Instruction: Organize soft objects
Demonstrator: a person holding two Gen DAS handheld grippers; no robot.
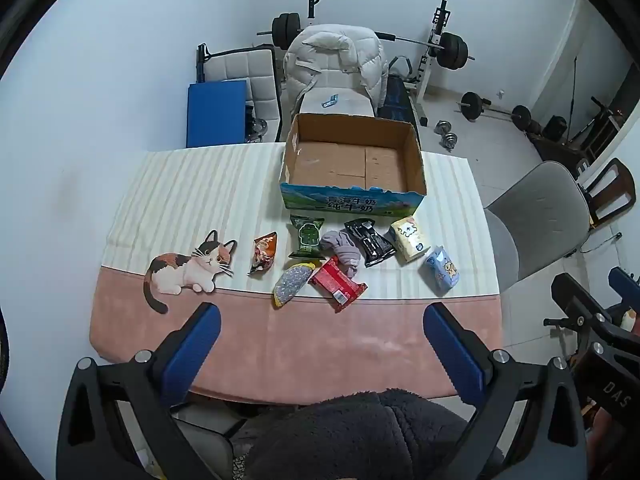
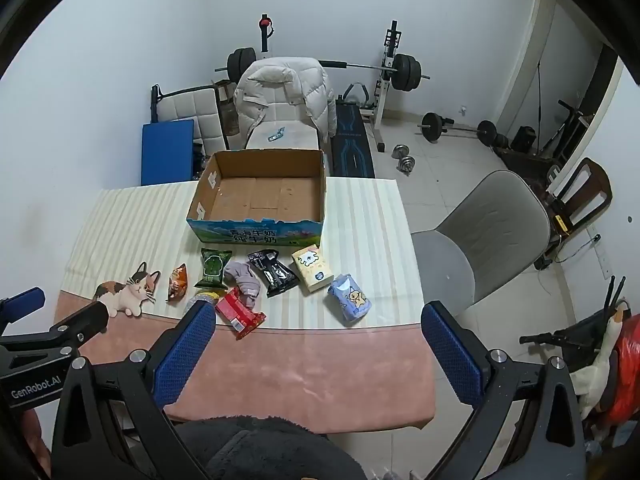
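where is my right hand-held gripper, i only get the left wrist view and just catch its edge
Observer: The right hand-held gripper hangs above the pink near strip of the mat, short of the items.
Operator: open or shut
Observer: Open wide, nothing between its fingers.
Operator: what does it face
Observer: The red pack sits just ahead by its left finger and the blue tissue pack ahead towards the right one, with the box straight beyond.
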